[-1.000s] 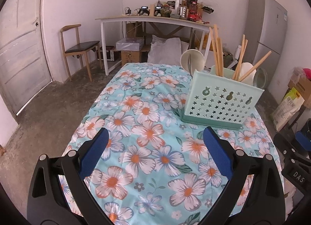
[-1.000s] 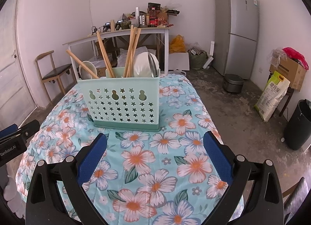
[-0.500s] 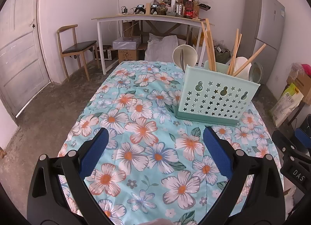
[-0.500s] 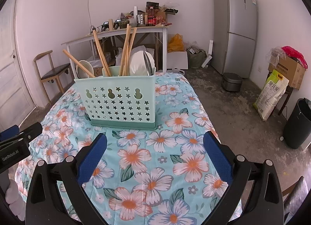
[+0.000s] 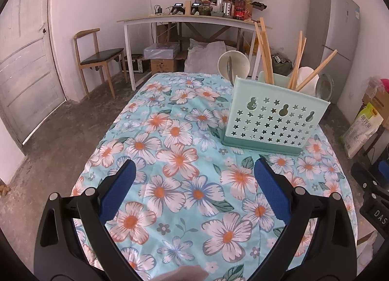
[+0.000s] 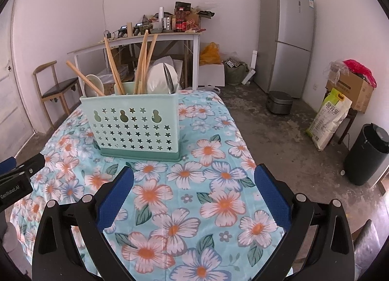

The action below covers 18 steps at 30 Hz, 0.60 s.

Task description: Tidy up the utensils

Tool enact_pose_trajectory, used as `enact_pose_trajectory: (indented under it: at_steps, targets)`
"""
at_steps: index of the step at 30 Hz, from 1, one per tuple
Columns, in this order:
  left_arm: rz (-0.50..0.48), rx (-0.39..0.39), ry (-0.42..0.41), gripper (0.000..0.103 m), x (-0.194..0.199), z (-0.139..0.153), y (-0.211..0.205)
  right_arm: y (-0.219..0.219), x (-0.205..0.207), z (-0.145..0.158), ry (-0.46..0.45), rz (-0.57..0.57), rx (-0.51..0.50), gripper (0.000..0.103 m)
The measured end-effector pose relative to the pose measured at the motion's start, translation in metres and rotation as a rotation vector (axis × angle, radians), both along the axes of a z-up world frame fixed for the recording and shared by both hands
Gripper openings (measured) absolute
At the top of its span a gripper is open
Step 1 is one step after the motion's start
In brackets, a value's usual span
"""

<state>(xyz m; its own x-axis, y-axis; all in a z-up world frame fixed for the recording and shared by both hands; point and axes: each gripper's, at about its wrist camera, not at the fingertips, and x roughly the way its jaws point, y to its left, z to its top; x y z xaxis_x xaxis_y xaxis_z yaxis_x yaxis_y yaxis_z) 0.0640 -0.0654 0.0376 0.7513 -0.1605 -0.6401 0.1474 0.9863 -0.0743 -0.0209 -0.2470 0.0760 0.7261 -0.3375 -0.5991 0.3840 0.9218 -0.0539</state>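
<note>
A mint-green utensil rack (image 5: 274, 120) (image 6: 136, 130) with star cut-outs stands on the flowered tablecloth (image 5: 189, 183) (image 6: 194, 183). Several wooden chopsticks (image 5: 265, 55) (image 6: 143, 62) stick up from it, and white bowls (image 5: 233, 63) (image 6: 159, 78) plus a metal plate (image 5: 324, 85) stand on edge behind. My left gripper (image 5: 194, 171) hangs open over the cloth, left of and nearer than the rack, holding nothing. My right gripper (image 6: 194, 174) is open too, empty, in front of the rack's right end. The left gripper's body (image 6: 17, 181) shows at the right wrist view's left edge.
A wooden chair (image 5: 97, 57) and a cluttered white desk (image 5: 189, 18) stand beyond the table. A grey fridge (image 6: 287, 38), a rice cooker (image 6: 279, 105), a sack (image 6: 328, 118) and a black bin (image 6: 367, 154) lie on the right. A door (image 5: 22, 62) is at left.
Both grippers have drawn back from the rack, so it looks smaller and farther. Both stay open and empty.
</note>
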Motion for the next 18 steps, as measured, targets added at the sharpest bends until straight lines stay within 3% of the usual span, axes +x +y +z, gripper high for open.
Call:
enact_pose_trajectory:
  at_steps: [18]
  targets:
    - [0.048,0.022,-0.008,0.094,-0.0008,0.0031,0.0056,-0.0034,0.0011,-0.0029,0.004,-0.014,0.002,0.096]
